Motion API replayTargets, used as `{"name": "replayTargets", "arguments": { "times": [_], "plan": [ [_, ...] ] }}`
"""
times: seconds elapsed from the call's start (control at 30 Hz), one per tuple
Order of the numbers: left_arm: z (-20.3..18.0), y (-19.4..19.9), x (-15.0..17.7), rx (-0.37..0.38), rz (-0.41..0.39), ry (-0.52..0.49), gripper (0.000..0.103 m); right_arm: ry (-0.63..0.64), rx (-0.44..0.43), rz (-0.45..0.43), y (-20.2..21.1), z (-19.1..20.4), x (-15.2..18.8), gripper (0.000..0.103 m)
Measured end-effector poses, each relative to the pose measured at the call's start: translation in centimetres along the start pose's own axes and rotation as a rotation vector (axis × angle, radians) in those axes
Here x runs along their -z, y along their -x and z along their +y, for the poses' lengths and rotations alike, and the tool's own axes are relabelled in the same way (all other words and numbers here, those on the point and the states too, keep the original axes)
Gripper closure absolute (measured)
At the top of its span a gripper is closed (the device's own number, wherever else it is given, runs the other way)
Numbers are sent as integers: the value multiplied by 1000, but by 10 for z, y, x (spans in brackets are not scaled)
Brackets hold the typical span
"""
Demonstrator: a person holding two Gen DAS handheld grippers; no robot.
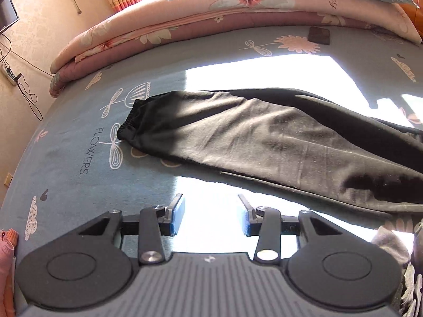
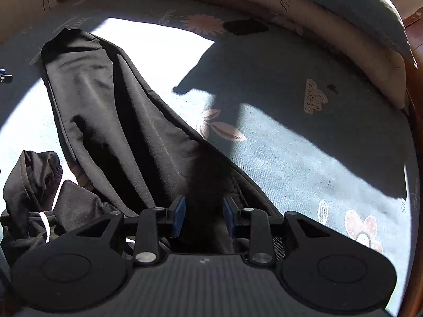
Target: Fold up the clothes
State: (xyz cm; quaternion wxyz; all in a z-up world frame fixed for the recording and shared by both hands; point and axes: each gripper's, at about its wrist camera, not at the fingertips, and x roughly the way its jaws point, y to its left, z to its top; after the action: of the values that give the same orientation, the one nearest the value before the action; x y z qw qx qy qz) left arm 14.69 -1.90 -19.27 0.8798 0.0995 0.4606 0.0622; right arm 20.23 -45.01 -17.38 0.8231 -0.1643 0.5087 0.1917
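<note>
Black trousers [image 1: 264, 137] flat lengthwise on bedsheet [image 1: 66, 145], cuff leftward, both grippers' fingers parted, empty.

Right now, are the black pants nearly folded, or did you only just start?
Only just started. The black pants look laid out long on the blue bedsheet, one leg over the other, so perhaps one lengthwise fold is done. The left tongs are open over bare sheet. The right tongs are open over the waist end, gripping nothing. Folding them shorter is left, plus a crumpled dark garment.
</note>
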Motion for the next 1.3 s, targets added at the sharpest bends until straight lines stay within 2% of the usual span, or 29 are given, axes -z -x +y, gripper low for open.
{"name": "replayTargets", "arguments": {
  "times": [0.2,0.3,0.37,0.43,0.5,0.77,0.8,0.83,0.87,0.9,0.93,1.1,1.3],
  "plan": [
    [-66,30,7,48,5,-9,60,186,-133,-25,-70,-27,-37,65],
    [-80,40,10,57,15,-13,60,206,-178,-29,-105,-31,-56,64],
    [-82,43,12,49,24,0,60,204,-218,-18,-125,-31,-65,64],
    [-82,46,16,38,29,14,55,212,-254,-5,-144,-29,-72,64],
    [-80,48,20,36,31,29,55,241,-249,1,-157,-22,-76,63],
    [-73,49,31,-3,60,40,55,332,-292,7,-179,1,-81,63],
    [-72,49,32,-8,62,38,55,337,-288,11,-181,4,-82,63],
    [-72,48,34,-12,65,36,54,345,-293,12,-180,6,-83,68],
    [-73,48,35,-13,71,35,54,354,-298,12,-180,8,-83,74],
    [-73,47,36,-12,75,39,54,363,-301,13,-180,10,-84,85],
    [-73,46,37,-10,79,45,54,374,-293,14,-180,12,-83,88],
    [-76,44,37,0,80,46,54,368,-268,8,-177,9,-87,94],
    [-77,42,35,5,76,29,54,346,-145,-34,-171,-8,-95,95]
  ]
}}
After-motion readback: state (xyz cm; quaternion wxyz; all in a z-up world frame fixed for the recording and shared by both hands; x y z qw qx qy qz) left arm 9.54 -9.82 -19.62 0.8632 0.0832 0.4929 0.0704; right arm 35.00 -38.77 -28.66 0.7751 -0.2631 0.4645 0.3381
